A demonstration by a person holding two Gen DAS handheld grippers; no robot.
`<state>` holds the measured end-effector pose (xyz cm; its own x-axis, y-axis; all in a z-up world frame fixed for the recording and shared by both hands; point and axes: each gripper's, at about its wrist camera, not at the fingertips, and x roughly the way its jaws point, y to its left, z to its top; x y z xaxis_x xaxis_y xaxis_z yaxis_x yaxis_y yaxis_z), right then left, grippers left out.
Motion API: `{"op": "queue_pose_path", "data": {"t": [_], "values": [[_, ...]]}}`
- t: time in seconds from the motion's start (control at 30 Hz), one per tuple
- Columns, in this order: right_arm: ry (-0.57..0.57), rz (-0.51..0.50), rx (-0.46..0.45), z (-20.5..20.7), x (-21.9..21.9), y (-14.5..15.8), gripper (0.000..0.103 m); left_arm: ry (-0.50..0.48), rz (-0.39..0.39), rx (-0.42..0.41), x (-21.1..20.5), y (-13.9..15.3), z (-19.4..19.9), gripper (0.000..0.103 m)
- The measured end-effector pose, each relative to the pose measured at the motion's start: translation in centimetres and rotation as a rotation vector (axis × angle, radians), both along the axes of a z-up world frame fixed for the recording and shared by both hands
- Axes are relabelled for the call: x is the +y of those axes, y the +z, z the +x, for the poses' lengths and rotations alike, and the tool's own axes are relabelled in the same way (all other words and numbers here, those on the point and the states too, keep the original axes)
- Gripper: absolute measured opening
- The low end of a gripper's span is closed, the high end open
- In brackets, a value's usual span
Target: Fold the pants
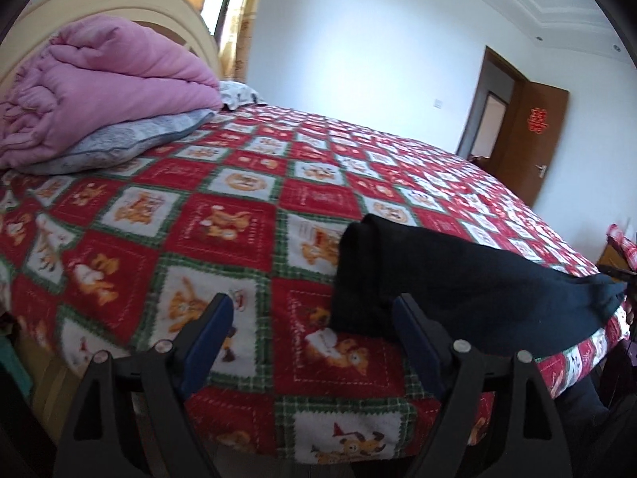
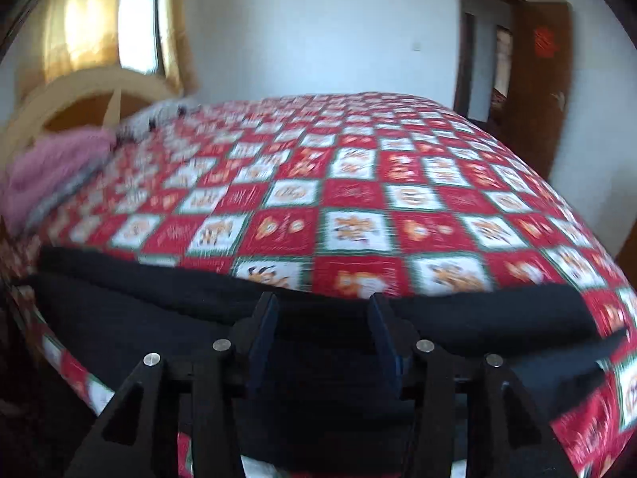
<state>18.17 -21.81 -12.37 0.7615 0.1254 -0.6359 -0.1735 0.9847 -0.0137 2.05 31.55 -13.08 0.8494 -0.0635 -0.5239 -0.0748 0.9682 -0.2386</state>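
Black pants (image 1: 458, 286) lie on the red checked bedspread (image 1: 223, 215) near the front edge, with a folded end toward the left. My left gripper (image 1: 314, 310) is open and empty, just left of that folded end. In the right wrist view the pants (image 2: 119, 310) spread across the front of the bed. My right gripper (image 2: 322, 310) is open over the black cloth, its fingers apart with cloth below and between them. The right view is blurred.
A pink quilt (image 1: 99, 91) lies on a grey pillow (image 1: 127, 139) by the cream headboard (image 1: 119, 0) at the back left. A brown door (image 1: 529, 135) stands open at the right. The bed's front edge (image 1: 358, 438) is just below the grippers.
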Motion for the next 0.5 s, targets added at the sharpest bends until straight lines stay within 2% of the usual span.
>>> {"op": "queue_pose_path", "data": {"t": [0.03, 0.1, 0.13, 0.2, 0.33, 0.37, 0.4, 0.47, 0.5], "values": [[0.002, -0.028, 0.009, 0.9, 1.4, -0.7, 0.049, -0.001, 0.001, 0.001, -0.1, 0.2, -0.2, 0.086], [0.016, 0.011, 0.076, 2.9, 2.6, -2.3, 0.049, 0.013, 0.012, 0.007, -0.2, 0.4, -0.4, 0.089], [0.01, 0.031, 0.114, 3.3, 2.8, -3.1, 0.049, 0.011, -0.005, 0.012, -0.2, 0.4, -0.4, 0.089], [-0.007, 0.004, 0.159, 3.2, 3.1, -4.4, 0.049, -0.014, -0.057, 0.015, -0.4, 0.3, -0.3, 0.089], [0.04, -0.089, 0.214, 0.2, 4.1, -5.6, 0.049, -0.085, -0.202, 0.051, -1.5, -0.9, 0.9, 0.089], [0.058, -0.11, 0.225, -1.2, 4.2, -5.7, 0.049, -0.095, -0.218, 0.056, -1.8, -1.1, 1.1, 0.089], [0.072, -0.117, 0.231, -2.2, 4.2, -5.7, 0.049, -0.115, -0.229, 0.067, -2.3, -1.4, 1.5, 0.089], [0.103, -0.119, 0.238, -4.2, 4.3, -5.5, 0.049, -0.129, -0.2, 0.089, -3.2, -1.7, 1.9, 0.085], [0.106, -0.115, 0.232, -4.9, 4.2, -5.3, 0.049, -0.141, -0.19, 0.087, -3.6, -1.6, 2.0, 0.08]]}}
